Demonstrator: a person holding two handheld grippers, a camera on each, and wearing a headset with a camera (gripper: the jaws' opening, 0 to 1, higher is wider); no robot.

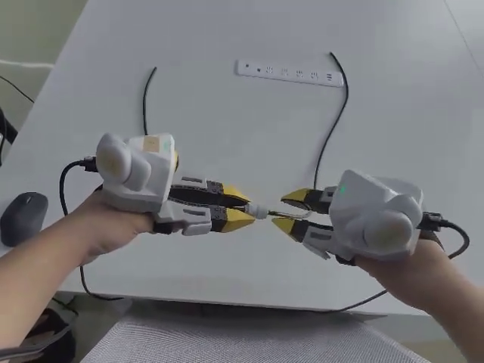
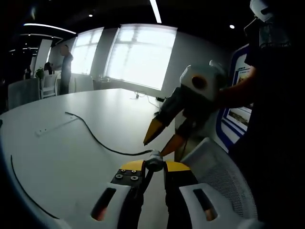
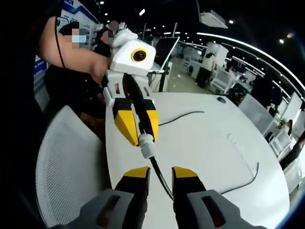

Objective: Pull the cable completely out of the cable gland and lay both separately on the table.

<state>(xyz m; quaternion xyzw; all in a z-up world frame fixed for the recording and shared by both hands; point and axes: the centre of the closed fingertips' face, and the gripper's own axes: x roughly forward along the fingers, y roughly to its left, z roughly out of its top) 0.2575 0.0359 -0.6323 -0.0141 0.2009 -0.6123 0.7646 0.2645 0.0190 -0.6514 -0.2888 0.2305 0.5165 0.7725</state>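
Cable gland (image 3: 146, 143) pinched in the left tongs (image 2: 153, 168) over the near part of the worktop (image 1: 227, 136), cable (image 3: 157, 168) running out between the spread right tongs (image 1: 278, 212): clamp close by the gland, then draw straight back, no twisting.

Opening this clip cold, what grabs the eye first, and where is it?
Above the near edge of the white table, the left claw and right claw meet tip to tip. The left one is shut on the pale cable gland, whose black cable runs between the right one's open jaws. A white power strip lies farther back.
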